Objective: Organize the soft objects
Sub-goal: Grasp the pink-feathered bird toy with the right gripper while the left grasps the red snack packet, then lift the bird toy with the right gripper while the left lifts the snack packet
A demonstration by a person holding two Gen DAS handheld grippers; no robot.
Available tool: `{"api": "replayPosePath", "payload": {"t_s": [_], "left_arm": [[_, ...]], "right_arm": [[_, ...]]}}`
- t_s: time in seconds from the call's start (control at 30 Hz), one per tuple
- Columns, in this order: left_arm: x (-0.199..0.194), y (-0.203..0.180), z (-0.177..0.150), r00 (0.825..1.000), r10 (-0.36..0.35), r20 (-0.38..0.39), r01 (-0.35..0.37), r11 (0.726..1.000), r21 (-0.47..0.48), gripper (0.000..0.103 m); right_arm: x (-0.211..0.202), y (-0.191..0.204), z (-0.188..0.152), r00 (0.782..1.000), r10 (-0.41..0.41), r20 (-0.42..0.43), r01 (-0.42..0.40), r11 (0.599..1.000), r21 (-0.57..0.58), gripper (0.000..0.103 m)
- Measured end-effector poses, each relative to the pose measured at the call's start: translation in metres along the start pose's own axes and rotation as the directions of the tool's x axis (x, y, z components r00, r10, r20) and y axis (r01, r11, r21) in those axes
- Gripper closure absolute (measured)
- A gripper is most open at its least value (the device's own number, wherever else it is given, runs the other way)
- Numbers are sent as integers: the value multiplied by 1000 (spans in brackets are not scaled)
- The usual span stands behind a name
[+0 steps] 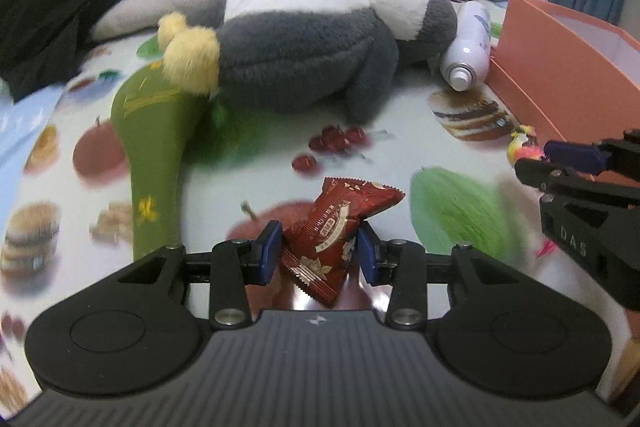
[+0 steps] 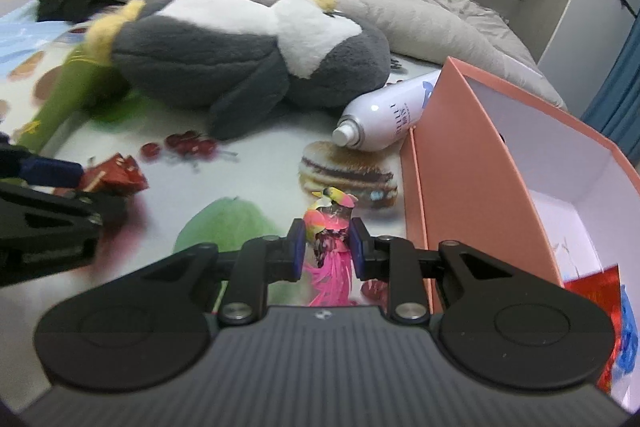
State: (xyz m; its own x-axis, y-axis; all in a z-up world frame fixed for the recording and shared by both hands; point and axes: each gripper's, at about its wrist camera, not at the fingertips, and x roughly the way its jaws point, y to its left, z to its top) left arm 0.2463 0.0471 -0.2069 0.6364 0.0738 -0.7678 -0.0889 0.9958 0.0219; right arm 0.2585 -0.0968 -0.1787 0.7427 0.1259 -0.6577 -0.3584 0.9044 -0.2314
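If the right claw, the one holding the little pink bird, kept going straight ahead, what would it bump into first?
Probably the white spray can lying on the bed sheet, beside the orange box. The right claw, shut on the pink bird toy, points roughly toward it, though depth is hard to judge.

Soft even indoor light, fisheye-warped edges, motion-blurred periphery

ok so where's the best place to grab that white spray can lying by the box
Grip the white spray can across its round body, near the middle. It lies on its side, nozzle toward the camera, far end against the pink box. Bring the claw down from above, jaws spanning its width.
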Motion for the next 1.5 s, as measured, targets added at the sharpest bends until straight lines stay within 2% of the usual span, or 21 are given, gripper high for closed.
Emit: {"api": "replayPosePath", "payload": {"t_s": [0.27,0.53,0.6,0.67,0.73,1.0,1.17,1.5], "left_arm": [[-25,-3,-33,997,-20,-70,11,991,-131,57],[-42,-2,-48,995,-52,-87,34,979,-201,55],[-43,-1,-48,994,-65,-90,45,977,-209,48],[-44,0,-47,993,-73,-92,52,975,-216,40],[-45,1,-46,993,-78,-92,57,975,-214,36],[-41,5,-48,990,-82,-118,58,978,-200,31],[-39,4,-46,990,-66,-125,44,984,-175,31],[-43,-5,-39,994,-85,-62,79,993,-90,31]], "right_arm": [[-36,1,-28,992,115,-54,-114,993,28,76],[-57,1,-53,967,232,-108,-225,971,77,75],[-57,0,-54,962,245,-124,-235,968,90,71],[-57,-2,-54,963,240,-127,-228,969,97,51],[-58,-7,-54,963,247,-111,-235,965,116,45],[-48,-3,-58,943,311,-115,-301,948,100,48],[-43,1,-61,944,311,-113,-303,950,82,71],[-46,-15,-63,943,314,-113,-300,945,129,71]]}}
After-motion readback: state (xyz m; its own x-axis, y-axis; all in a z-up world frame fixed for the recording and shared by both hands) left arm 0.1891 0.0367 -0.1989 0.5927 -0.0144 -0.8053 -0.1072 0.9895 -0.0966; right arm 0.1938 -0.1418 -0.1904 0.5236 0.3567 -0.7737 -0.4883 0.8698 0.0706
